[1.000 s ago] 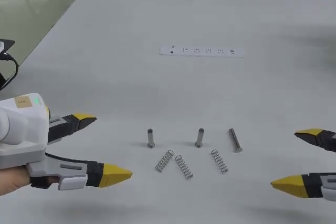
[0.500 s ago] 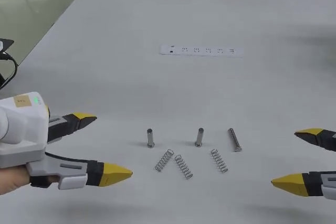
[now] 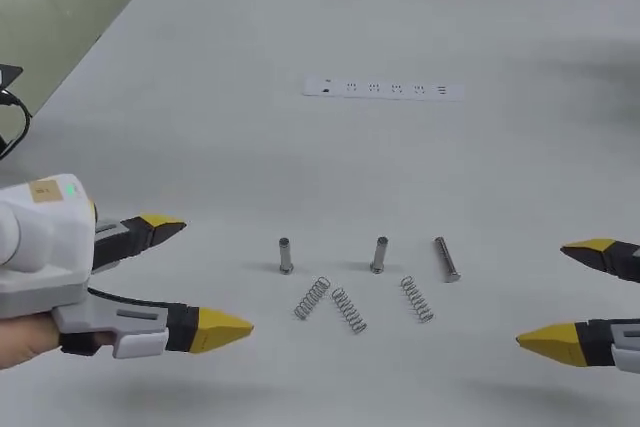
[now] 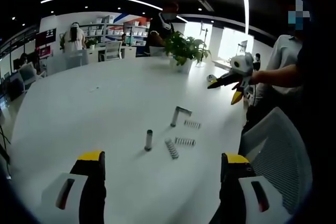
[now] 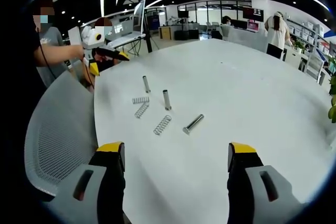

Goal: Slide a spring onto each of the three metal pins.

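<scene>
On the pale grey surface [image 3: 180, 117], three metal pins sit in a row in the head view. The left pin [image 3: 285, 255] and the middle pin [image 3: 380, 254] stand upright on their heads. The right pin [image 3: 446, 259] lies flat, its head toward the near side. Just nearer than the pins lie three bare springs, none of them on a pin. The left spring [image 3: 312, 298] and the middle spring [image 3: 348, 309] slant toward each other with their far ends almost meeting, between the two upright pins. The right spring [image 3: 416, 299] lies apart from them, just near of the gap between the middle pin and the lying pin. The left tongs [image 3: 208, 275] hover at the near left, well apart from the parts. Their yellow-tipped jaws are spread wide and nothing is between them. The right tongs [image 3: 548, 296] hang at the near right edge, also gaping wide and holding nothing, and they are likewise clear of the pins. Each gripper view looks across the surface at the cluster of pins and springs between its own parted jaws, with the opposite tongs beyond. A white power strip [image 3: 383, 89] lies flat on the far side of the surface, well beyond the pins.
</scene>
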The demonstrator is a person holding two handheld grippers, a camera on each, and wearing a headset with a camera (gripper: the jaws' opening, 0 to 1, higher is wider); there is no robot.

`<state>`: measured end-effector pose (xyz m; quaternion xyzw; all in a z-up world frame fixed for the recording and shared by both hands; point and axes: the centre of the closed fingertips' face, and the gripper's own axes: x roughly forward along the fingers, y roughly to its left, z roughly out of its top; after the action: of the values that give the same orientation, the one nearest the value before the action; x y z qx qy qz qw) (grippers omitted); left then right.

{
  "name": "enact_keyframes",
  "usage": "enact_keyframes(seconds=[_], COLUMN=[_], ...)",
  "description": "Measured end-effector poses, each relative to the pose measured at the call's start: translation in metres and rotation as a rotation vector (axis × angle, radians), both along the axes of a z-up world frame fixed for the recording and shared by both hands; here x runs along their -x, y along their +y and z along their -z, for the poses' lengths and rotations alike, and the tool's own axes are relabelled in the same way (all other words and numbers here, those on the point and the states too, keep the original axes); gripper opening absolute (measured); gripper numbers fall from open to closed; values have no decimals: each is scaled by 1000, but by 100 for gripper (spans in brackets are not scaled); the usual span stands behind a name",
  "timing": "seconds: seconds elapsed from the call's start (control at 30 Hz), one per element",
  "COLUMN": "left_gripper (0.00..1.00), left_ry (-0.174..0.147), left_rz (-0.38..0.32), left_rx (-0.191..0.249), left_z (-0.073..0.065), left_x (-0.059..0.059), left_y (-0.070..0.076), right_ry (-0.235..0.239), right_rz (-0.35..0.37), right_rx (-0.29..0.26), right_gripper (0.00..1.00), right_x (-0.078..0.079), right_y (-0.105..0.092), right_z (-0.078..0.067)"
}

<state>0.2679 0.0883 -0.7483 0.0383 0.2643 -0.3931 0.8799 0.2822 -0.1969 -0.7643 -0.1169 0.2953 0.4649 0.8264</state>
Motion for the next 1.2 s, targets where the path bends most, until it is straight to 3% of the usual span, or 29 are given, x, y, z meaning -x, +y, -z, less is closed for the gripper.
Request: enact_keyframes(seconds=[0.67, 1.2], left_gripper=[85, 81], left_ry=[9, 16], left_rz=[-9, -15], left_rx=[5, 9], left_z=[2, 4], left_x=[5, 3], left_y=[2, 3], right_ry=[44, 56], right_rz=[11, 8], right_rx=[7, 30], right_gripper=[73, 62], right_x=[-3, -20], right_y=[3, 13], right_z=[6, 6])
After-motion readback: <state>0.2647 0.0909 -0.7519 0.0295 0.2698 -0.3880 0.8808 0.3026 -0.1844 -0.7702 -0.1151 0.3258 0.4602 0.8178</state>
